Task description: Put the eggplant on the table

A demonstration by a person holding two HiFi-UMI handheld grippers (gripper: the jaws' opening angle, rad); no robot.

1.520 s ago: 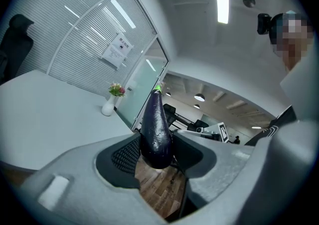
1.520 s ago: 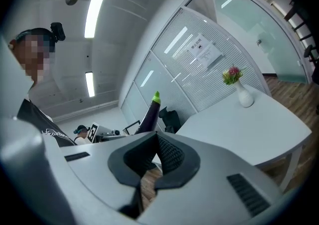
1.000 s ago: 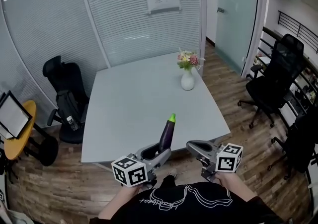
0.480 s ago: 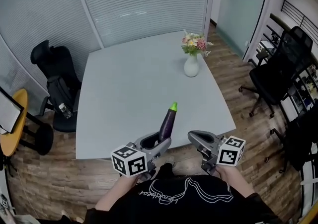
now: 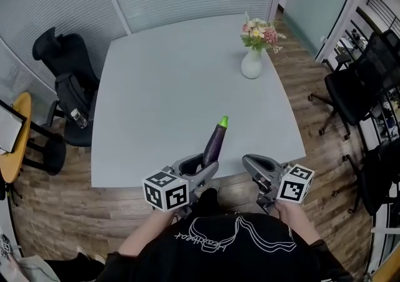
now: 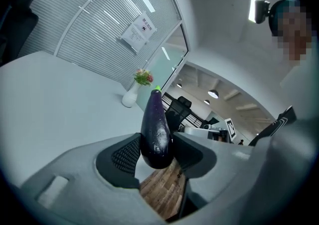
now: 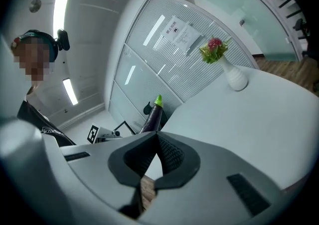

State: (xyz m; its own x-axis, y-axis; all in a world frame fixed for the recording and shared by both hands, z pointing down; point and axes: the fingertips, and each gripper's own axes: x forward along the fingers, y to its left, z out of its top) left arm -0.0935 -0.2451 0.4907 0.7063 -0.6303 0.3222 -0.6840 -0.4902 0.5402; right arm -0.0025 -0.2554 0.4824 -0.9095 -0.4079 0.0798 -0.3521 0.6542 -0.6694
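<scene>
A dark purple eggplant with a green tip stands tilted over the near edge of the light grey table. My left gripper is shut on its lower end. In the left gripper view both pads press the eggplant from the sides, and wooden floor shows below the jaws. My right gripper hovers just right of it at the table's front edge, its jaws closed with nothing between them. From the right gripper view the eggplant rises behind the joined tips of my right gripper.
A white vase of flowers stands near the table's far right corner. Black office chairs sit to the left and right. A small yellow round table is at far left. Wooden floor surrounds the table.
Both grippers have sunk and come nearer the table's front edge. The eggplant stays gripped in the left one and now reaches further over the tabletop.
</scene>
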